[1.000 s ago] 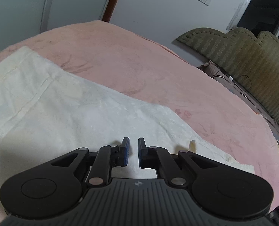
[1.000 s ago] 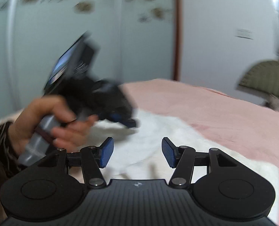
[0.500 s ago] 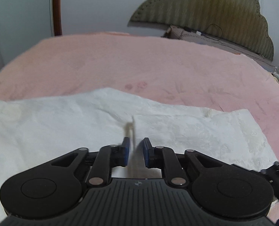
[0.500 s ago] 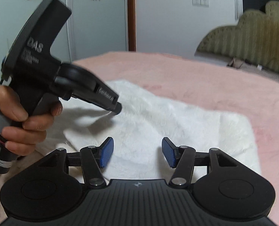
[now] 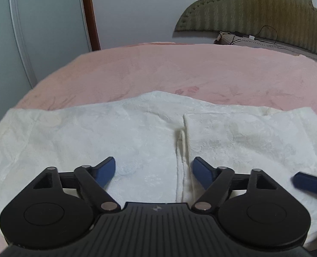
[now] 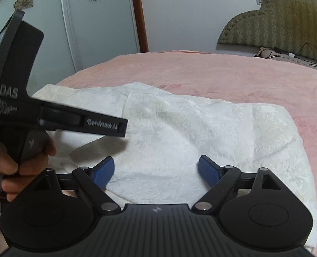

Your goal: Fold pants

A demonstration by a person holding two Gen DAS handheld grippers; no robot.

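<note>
The white pants [image 5: 141, 132] lie folded on the pink bed [image 5: 180, 68]. One layer lies over the right part, and its edge [image 5: 185, 128] runs toward me. My left gripper [image 5: 154, 170] is open and empty just above the cloth beside that edge. My right gripper [image 6: 156, 169] is open and empty over the near edge of the pants [image 6: 190, 132]. The left gripper [image 6: 120, 126] shows at the left of the right wrist view, held in a hand [image 6: 6, 167]. A blue fingertip [image 5: 310, 184] of the right gripper shows at the right of the left wrist view.
An olive padded headboard [image 5: 254, 8] stands at the far right, with a cable and brown items [image 5: 239, 38] below it. A flowered wardrobe door [image 6: 51, 21] and a brown door frame [image 6: 139, 15] stand behind the bed. Pink bedcover surrounds the pants.
My left gripper was shut on the cloth; it has opened and let the folded layer down. The right gripper stayed open and moved over the folded pants.
</note>
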